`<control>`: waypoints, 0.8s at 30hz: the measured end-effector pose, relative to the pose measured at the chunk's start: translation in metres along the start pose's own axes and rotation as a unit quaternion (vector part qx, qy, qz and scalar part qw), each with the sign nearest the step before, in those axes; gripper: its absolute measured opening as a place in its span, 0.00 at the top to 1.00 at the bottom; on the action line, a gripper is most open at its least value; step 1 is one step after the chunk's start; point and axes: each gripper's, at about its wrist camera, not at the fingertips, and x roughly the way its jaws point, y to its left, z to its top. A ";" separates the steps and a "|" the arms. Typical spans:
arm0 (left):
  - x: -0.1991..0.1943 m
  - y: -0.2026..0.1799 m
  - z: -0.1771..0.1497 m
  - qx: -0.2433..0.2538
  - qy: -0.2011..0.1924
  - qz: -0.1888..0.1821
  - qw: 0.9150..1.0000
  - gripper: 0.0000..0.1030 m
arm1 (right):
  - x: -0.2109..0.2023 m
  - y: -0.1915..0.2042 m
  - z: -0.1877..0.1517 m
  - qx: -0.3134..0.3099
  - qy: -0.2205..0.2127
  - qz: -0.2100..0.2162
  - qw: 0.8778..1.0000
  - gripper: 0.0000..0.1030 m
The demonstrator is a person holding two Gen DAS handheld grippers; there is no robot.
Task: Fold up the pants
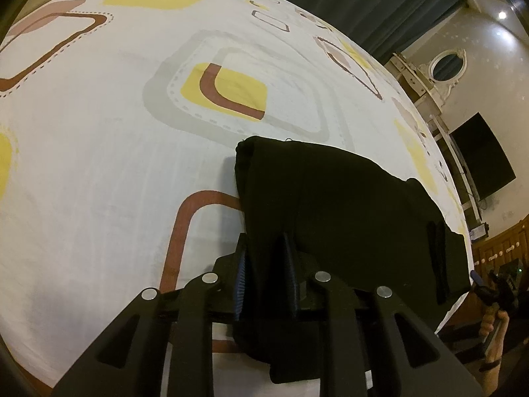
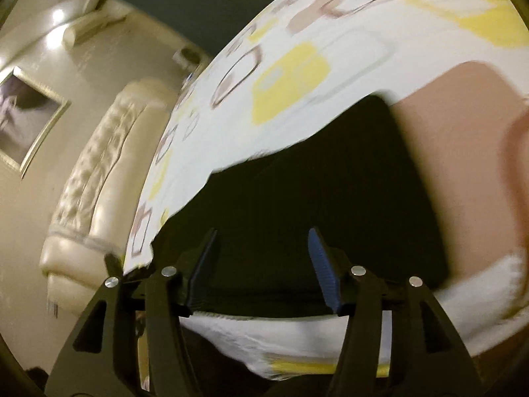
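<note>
left gripper (image 1: 264, 264) clamped on black pants (image 1: 330, 205) | right gripper (image 2: 264, 258) apart above pants | pants folded on bed (image 1: 99, 152)

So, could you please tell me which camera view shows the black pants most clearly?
The left wrist view: the black pants appear sharp, folded on the patterned sheet, one edge pinched by the left gripper. The right wrist view shows them blurred, beyond the right gripper's open fingers.

Your left wrist view looks steeply down, close over the black pants (image 1: 330, 205) on the patterned bedsheet (image 1: 99, 132). Your right wrist view, blurred, faces the headboard (image 2: 99, 165); both share pants and sheet.
</note>
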 end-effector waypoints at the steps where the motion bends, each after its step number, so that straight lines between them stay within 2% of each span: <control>1: 0.000 0.000 0.000 0.000 0.000 -0.001 1.000 0.78 | 0.016 0.007 -0.002 -0.002 0.016 0.014 1.000 0.46; 5: 0.000 0.002 0.002 -0.009 0.005 -0.010 1.000 0.75 | 0.057 0.025 -0.014 -0.012 0.058 0.040 0.997 0.46; 8: -0.003 0.008 0.003 -0.028 0.011 -0.030 0.999 0.69 | 0.085 0.029 -0.025 -0.025 0.087 0.016 0.996 0.45; 12: -0.009 0.024 0.001 -0.080 0.025 -0.088 0.993 0.55 | 0.087 0.031 -0.029 -0.036 0.079 0.015 0.996 0.45; 14: -0.010 0.031 -0.001 -0.101 0.036 -0.125 0.986 0.39 | 0.086 0.030 -0.030 -0.034 0.080 0.018 0.996 0.44; 16: -0.011 0.035 -0.004 -0.112 0.045 -0.149 0.981 0.37 | 0.087 0.030 -0.030 -0.033 0.079 0.018 0.996 0.43; 21: -0.007 0.025 0.003 -0.097 0.067 -0.125 0.985 0.37 | 0.090 0.036 -0.033 -0.043 0.073 0.015 0.996 0.35; 24: -0.012 0.024 0.009 -0.081 0.062 -0.101 0.990 0.36 | 0.090 0.036 -0.033 -0.044 0.073 0.015 0.996 0.34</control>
